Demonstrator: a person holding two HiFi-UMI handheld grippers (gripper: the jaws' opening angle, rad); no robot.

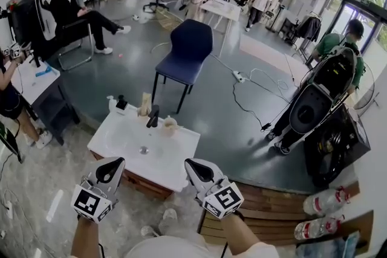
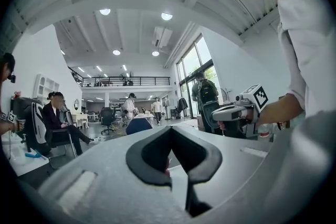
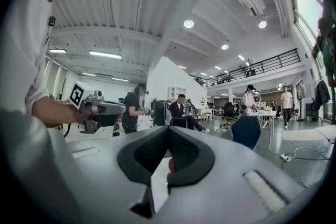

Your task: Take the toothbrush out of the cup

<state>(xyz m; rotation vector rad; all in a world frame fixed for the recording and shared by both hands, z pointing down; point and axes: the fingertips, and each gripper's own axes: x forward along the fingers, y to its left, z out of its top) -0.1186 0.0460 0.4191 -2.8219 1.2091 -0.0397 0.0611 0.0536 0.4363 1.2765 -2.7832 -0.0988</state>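
In the head view a white washbasin counter (image 1: 172, 157) stands in front of me. A pale cup (image 1: 170, 125) sits at its back edge, just right of the black tap (image 1: 153, 116). The toothbrush is too small to tell apart from the cup. My left gripper (image 1: 114, 164) hovers at the counter's near left edge, and my right gripper (image 1: 195, 167) hangs at its near right corner. Both are shut and hold nothing. Each gripper view looks level across the room: the left gripper (image 2: 169, 131) sees the right one (image 2: 231, 112), and the right gripper (image 3: 169, 131) sees the left one (image 3: 105, 108).
A white bottle (image 1: 112, 104), a black object (image 1: 121, 103) and a wooden piece (image 1: 145, 104) line the counter's back edge. Behind stands a blue chair (image 1: 188, 48). A parked scooter (image 1: 320, 99) and a person are at right. Bottles (image 1: 325, 202) lie on wooden steps (image 1: 272, 214). Seated person (image 1: 75, 9) at left.
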